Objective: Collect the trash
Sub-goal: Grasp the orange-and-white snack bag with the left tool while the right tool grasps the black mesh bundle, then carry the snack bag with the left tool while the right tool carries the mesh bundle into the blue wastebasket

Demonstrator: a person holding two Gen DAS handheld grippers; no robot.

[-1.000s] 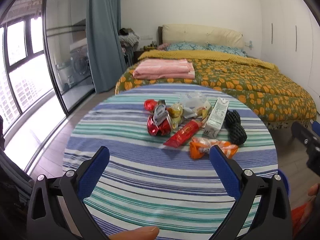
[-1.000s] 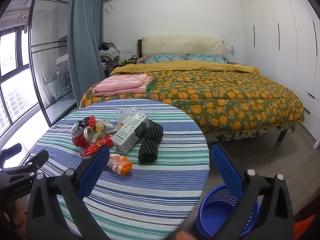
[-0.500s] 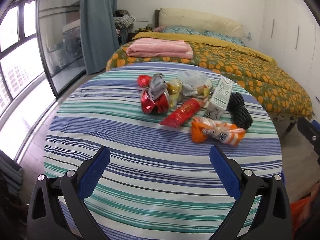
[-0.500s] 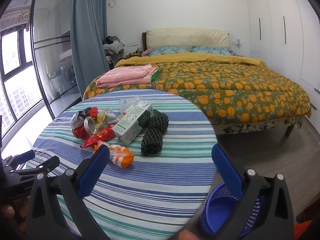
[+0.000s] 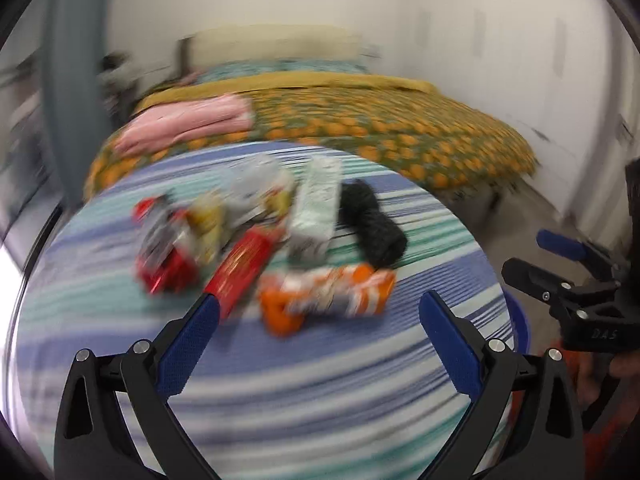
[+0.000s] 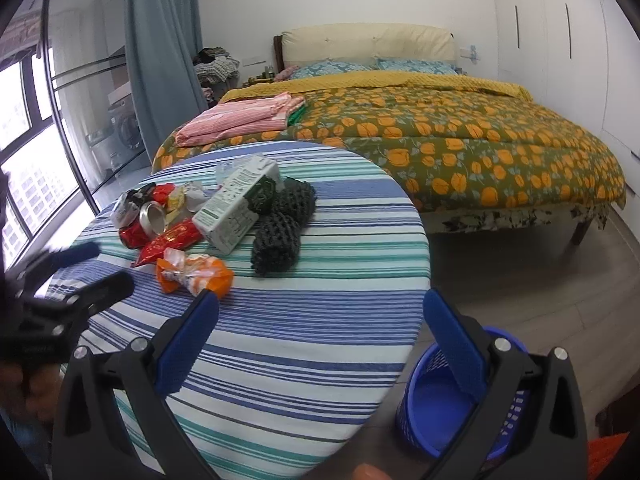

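A round table in a blue, green and white striped cloth [image 6: 320, 320] holds a clump of trash: an orange crinkled snack wrapper [image 6: 196, 274] nearest, a red foil packet [image 6: 170, 242], a crushed red can [image 6: 150, 218], a white-and-green carton [image 6: 240, 204] and a black mesh roll [image 6: 282, 226]. The left gripper [image 5: 318, 314] hangs over the cloth just short of the wrapper, fingers wide apart and empty. The right gripper [image 6: 320, 312] is likewise spread and empty, above a blue plastic basket [image 6: 436, 400] on the floor beside the table
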